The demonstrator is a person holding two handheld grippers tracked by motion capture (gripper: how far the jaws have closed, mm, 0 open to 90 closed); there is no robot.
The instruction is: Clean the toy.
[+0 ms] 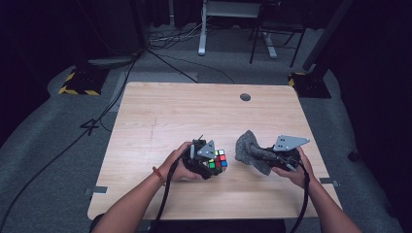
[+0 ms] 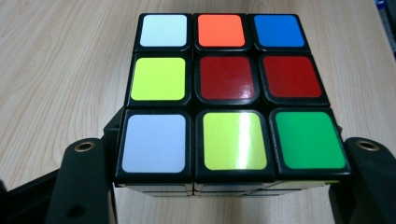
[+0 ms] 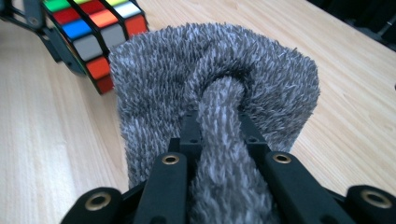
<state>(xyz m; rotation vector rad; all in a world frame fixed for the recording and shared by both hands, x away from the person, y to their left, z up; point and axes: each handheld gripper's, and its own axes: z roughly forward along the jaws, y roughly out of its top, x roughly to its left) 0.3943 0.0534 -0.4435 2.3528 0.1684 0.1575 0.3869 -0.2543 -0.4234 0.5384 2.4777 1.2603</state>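
A scrambled puzzle cube [image 1: 219,160] with coloured stickers is gripped by my left gripper [image 1: 212,164], held just above the wooden table [image 1: 194,111]. In the left gripper view the cube [image 2: 229,98] sits between the two black jaws, which press on its sides. My right gripper [image 1: 265,154] is shut on a fuzzy grey cloth [image 1: 250,149], which bunches up between the jaws. In the right gripper view the cloth [image 3: 219,84] stands in a wide fold ahead of the jaws, and the cube [image 3: 95,32] shows at the upper left in the other gripper.
A round grommet hole [image 1: 245,97] lies near the table's far edge. Beyond the table are cables on the grey floor [image 1: 58,141], desk legs [image 1: 202,29] and a yellow-black striped base [image 1: 80,82].
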